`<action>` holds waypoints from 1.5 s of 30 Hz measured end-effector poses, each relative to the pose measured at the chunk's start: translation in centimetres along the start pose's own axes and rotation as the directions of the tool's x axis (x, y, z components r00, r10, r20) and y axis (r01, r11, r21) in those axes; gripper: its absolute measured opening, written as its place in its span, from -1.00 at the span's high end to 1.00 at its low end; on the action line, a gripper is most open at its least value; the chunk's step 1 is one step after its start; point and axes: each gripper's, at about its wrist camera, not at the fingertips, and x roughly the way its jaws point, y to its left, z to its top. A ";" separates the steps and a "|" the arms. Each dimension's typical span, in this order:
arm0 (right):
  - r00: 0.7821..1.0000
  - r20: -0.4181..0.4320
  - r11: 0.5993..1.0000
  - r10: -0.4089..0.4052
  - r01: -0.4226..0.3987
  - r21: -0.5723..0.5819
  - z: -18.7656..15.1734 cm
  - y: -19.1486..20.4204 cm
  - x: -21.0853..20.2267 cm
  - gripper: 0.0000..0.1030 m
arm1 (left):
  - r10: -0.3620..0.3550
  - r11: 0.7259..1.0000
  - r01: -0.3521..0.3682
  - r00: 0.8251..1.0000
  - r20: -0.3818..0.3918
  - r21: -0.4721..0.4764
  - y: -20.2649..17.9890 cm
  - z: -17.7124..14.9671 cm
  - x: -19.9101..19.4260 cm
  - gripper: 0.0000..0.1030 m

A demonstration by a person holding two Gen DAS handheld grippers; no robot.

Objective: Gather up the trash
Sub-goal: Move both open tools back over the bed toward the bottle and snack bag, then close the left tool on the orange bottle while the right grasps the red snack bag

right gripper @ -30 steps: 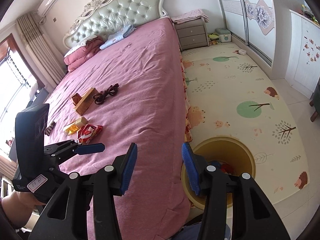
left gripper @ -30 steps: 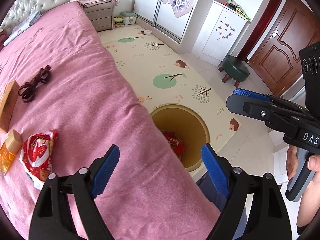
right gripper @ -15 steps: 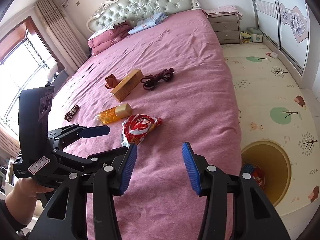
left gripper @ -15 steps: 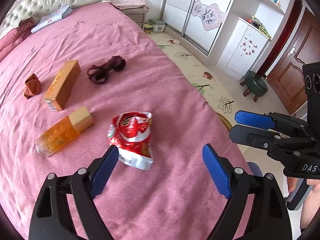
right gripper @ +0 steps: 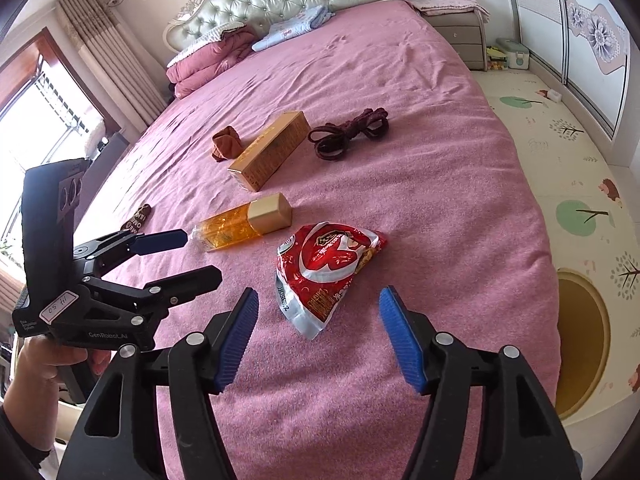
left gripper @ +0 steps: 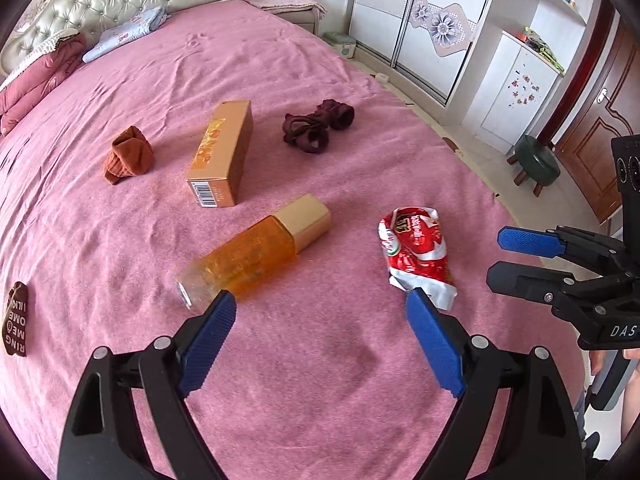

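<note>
Both grippers, left gripper (left gripper: 320, 340) and right gripper (right gripper: 318, 336), gape above snack wrapper (right gripper: 328, 268)

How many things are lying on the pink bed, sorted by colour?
Red: 1, snack wrapper
Orange or gold: 3, bottle, box, rolled cloth
Dark brown or maroon: 2, cord bundle, small packet
Total: 6, bedding not counted.
</note>
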 end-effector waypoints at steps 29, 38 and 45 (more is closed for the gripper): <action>0.990 -0.062 0.991 -0.124 0.127 0.033 1.4 0.6 5.8 -0.06 | -0.002 0.994 0.013 0.994 -0.105 0.110 5.2 2.8 6.5 -0.25; 0.993 -0.045 0.994 -0.108 0.109 0.023 0.9 0.4 4.4 0.15 | -0.039 0.998 0.045 0.993 -0.114 0.049 4.6 2.2 5.4 0.31; 0.996 -0.014 0.996 -0.088 0.088 0.034 0.3 -0.1 2.2 0.18 | -0.109 0.994 0.110 0.989 -0.098 0.008 1.8 0.9 4.2 0.35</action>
